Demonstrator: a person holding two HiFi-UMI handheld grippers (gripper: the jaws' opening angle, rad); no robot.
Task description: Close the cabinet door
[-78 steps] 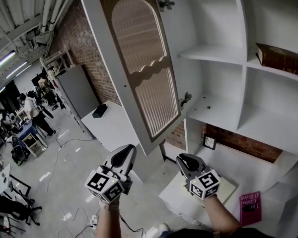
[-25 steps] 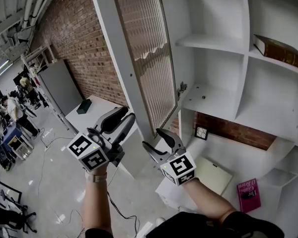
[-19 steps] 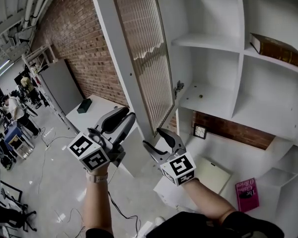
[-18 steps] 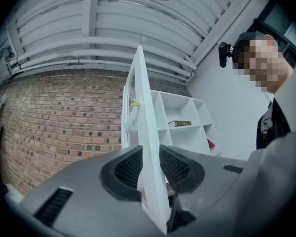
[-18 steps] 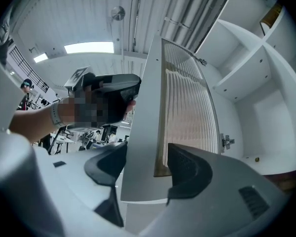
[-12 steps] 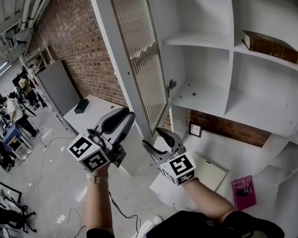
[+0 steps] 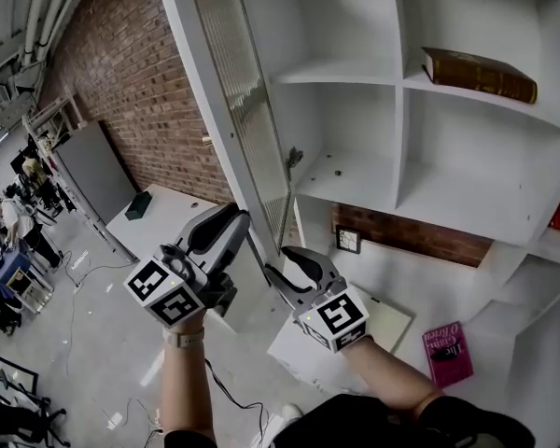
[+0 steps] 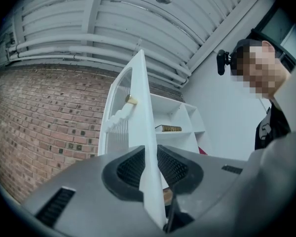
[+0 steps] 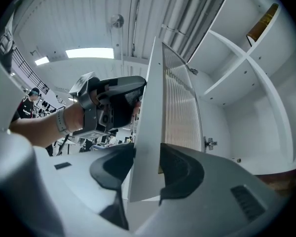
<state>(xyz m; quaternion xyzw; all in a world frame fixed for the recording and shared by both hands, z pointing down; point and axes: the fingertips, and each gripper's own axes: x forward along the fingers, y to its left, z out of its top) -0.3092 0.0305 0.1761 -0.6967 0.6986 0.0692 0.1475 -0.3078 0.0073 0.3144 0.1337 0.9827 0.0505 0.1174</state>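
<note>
The white cabinet door (image 7: pixel 226 110) with its ribbed panel stands ajar, hinged to the open white shelf cabinet (image 7: pixel 355 75). My left gripper (image 7: pixel 226 231) is at the door's free edge. In the left gripper view the door (image 8: pixel 138 112) fills the gap and the left gripper (image 8: pixel 149 159) has both pads on it, jaws still closing. My right gripper (image 7: pixel 292 267) is at the door's lower corner. In the right gripper view the door (image 9: pixel 150 122) runs between the jaws of the right gripper (image 9: pixel 147 162), which are closing and still wider than the panel.
A brown book (image 7: pixel 476 71) lies on an upper shelf. A pink book (image 7: pixel 445 351), a cream pad (image 7: pixel 389 317) and a small frame (image 7: pixel 347 240) are on the white counter below. A brick wall (image 7: pixel 121 73) lies behind the door, with a white table (image 7: pixel 163 215) to the left.
The door has swung toward the cabinet and shows more edge-on. Both grippers moved along with it, and the right gripper's jaws have narrowed around the door's edge.
</note>
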